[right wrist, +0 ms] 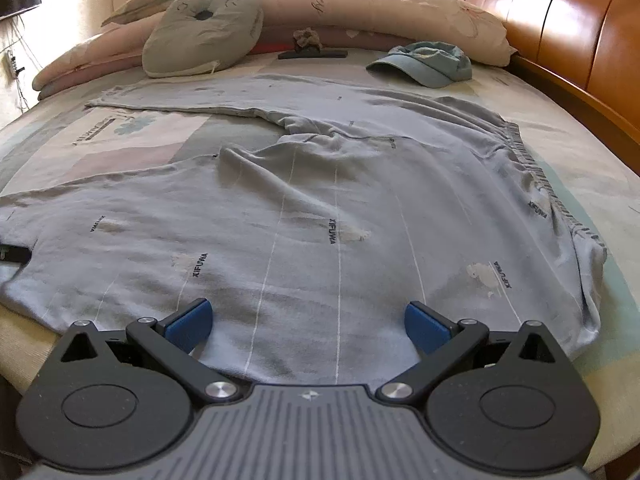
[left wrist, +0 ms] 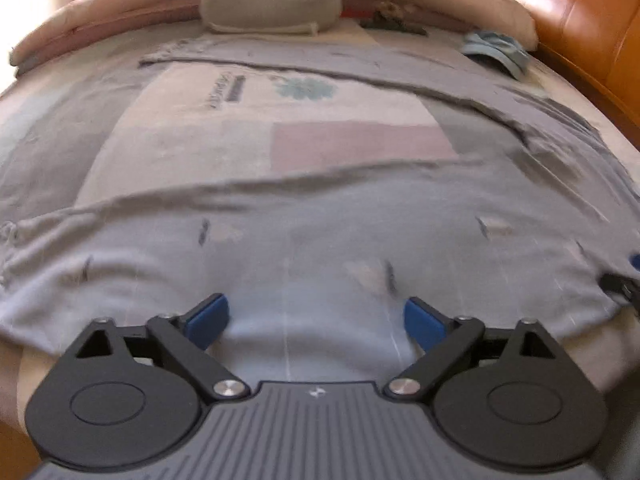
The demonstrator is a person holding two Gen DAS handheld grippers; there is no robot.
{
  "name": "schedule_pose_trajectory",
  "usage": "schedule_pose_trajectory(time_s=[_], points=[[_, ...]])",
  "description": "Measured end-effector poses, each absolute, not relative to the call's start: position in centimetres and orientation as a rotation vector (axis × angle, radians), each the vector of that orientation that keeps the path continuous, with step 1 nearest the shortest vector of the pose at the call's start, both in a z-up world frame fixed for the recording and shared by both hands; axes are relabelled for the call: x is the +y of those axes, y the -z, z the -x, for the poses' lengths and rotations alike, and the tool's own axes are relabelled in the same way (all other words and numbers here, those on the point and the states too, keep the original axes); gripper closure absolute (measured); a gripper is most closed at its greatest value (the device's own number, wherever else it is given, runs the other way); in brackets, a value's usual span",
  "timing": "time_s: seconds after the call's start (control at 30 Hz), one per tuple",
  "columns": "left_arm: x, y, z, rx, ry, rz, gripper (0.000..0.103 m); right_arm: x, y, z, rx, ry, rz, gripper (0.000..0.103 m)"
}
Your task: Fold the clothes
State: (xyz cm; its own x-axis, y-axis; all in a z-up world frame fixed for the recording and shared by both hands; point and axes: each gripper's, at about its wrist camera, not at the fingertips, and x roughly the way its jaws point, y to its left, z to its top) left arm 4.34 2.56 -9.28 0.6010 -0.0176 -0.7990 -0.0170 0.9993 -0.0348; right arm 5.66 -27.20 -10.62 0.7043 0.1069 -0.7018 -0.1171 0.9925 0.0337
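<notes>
Light grey-blue trousers (right wrist: 320, 208) with thin white stripes and small dark lettering lie spread on the bed, waistband to the right, one leg stretching to the far left and the other along the near edge. My right gripper (right wrist: 308, 314) hovers open over the seat of the trousers, its blue pads (right wrist: 188, 324) wide apart with nothing between them. My left gripper (left wrist: 316, 314) is open too, low over the near leg of the trousers (left wrist: 320, 240). The picture there is blurred. Part of the right gripper (left wrist: 622, 286) shows at the right edge of the left wrist view.
The patterned bedsheet (right wrist: 132, 148) lies under the trousers. A blue cap (right wrist: 424, 64), a grey cushion (right wrist: 200, 36), a dark flat object (right wrist: 312, 54) and a long pink quilt roll (right wrist: 380, 8) sit at the back. A wooden headboard (right wrist: 560, 20) rises on the right.
</notes>
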Motion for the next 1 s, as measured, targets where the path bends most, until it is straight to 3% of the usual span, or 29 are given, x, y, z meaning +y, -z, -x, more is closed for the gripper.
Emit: schedule_pose_trajectory(time_s=[0.1, 0.27, 0.47, 0.7, 0.87, 1.0], points=[[3.1, 8.2, -3.8, 1.005, 0.105, 0.064, 0.006, -27.1, 10.5, -5.7, 0.791, -0.112, 0.010, 0.000], [7.2, 4.5, -4.5, 0.883, 0.022, -0.035, 0.006, -27.0, 10.4, -5.9, 0.806, -0.106, 0.010, 0.000], [12.7, 7.4, -6.4, 0.968, -0.029, 0.055, 0.006, -26.9, 10.4, -5.9, 0.810, -0.098, 0.008, 0.000], [13.6, 8.7, -2.4, 1.034, 0.012, 0.077, 0.002, -26.9, 10.4, -5.8, 0.807, -0.096, 0.004, 0.000], [15.6, 6.1, -3.1, 0.932, 0.004, 0.036, 0.002, -27.0, 10.3, -6.0, 0.815, -0.099, 0.003, 0.000], [17.6, 7.6, -5.6, 0.950, -0.017, 0.119, 0.002, -26.9, 10.2, -6.0, 0.822, -0.094, 0.003, 0.000]])
